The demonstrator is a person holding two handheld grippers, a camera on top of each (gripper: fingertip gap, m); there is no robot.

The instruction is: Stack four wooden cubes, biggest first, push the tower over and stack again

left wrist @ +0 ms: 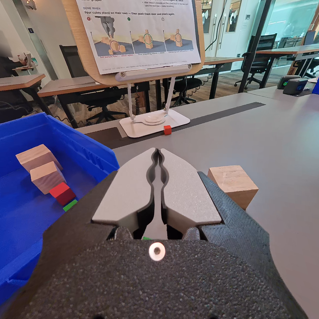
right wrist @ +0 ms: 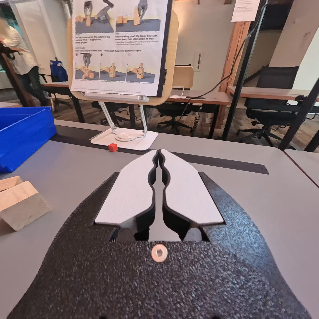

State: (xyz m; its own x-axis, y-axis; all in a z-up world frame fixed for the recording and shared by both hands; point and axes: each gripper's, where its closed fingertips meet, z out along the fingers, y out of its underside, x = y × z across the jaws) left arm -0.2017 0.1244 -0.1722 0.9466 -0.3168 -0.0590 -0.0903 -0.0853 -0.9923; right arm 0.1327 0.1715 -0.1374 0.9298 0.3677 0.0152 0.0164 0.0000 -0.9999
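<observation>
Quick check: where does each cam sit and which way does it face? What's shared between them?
Left wrist view: sits on the left gripper, looking forward along its shut, empty fingers over the grey table; blue bin at left, wooden block at right.
Right wrist view: sits on the right gripper, fingers shut and empty, facing the same way; wooden blocks at left.
Shared: the document stand, small red cube, blue bin and table.
</observation>
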